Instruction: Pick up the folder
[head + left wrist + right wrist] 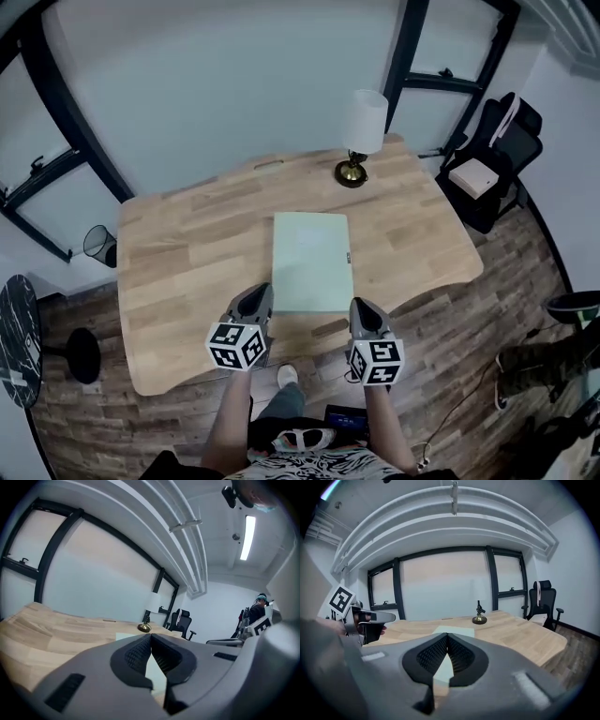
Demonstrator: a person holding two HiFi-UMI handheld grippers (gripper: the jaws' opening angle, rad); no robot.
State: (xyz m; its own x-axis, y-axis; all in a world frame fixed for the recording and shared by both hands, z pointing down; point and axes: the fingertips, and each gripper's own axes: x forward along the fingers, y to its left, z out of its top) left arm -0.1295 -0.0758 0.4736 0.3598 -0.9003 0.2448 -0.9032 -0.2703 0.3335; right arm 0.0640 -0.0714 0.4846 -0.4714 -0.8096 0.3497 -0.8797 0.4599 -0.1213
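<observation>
A pale green folder (312, 262) lies flat in the middle of the wooden table (187, 244), its near edge close to the table's front edge. My left gripper (262, 292) hovers just left of the folder's near left corner, jaws shut with nothing in them. My right gripper (360, 307) hovers just right of the near right corner, also shut and empty. In the left gripper view the folder (155, 670) shows through the gap behind the shut jaws (150, 637). The right gripper view shows the folder (454, 630) ahead of its shut jaws (447, 636).
A table lamp (361, 133) with a white shade and brass base stands at the table's far edge. A black office chair (492, 164) holding a box stands to the right. A wire bin (98, 246) sits on the floor at left.
</observation>
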